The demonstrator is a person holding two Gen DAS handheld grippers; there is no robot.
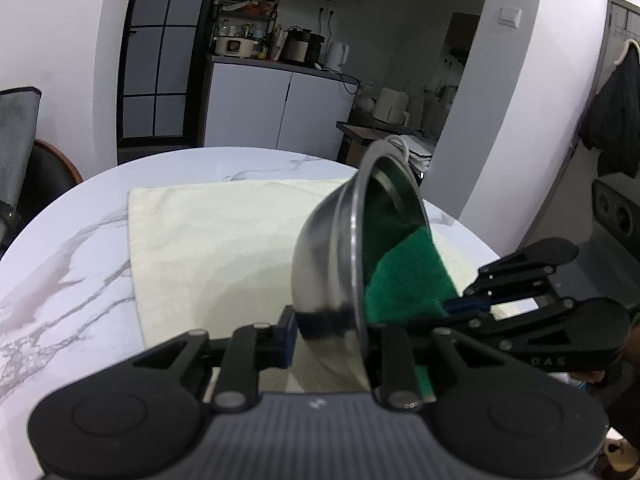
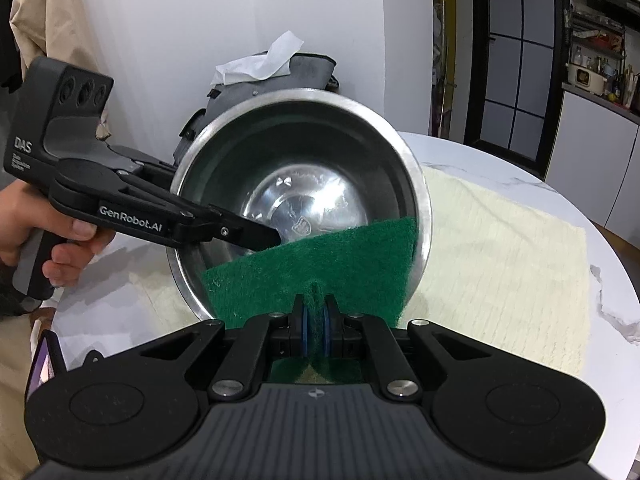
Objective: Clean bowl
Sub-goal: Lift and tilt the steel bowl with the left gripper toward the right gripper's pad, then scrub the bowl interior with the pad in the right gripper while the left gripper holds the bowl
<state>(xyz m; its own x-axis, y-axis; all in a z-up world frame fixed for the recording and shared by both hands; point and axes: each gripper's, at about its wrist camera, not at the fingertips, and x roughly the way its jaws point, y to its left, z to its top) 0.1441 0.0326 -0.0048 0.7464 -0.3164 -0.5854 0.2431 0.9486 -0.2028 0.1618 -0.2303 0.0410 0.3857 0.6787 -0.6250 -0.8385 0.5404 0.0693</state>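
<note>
Over the cream mat (image 2: 500,240), left jaws clamp the tilted bowl (image 2: 304,184); right jaws pinch the scouring pad (image 2: 320,260) (green).

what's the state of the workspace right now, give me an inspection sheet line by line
surface: round white marble table with a cream cloth mat spread on it
job's things: steel bowl held tilted above the mat; green scouring pad reaching into its mouth
clutter: nothing seen on the table
grippers: left gripper clamps the bowl's rim; right gripper shut on the pad
cables: nothing seen on the table
surroundings: white cabinet carrying appliances, black-framed glass door, grey chair with a tissue on it
</note>
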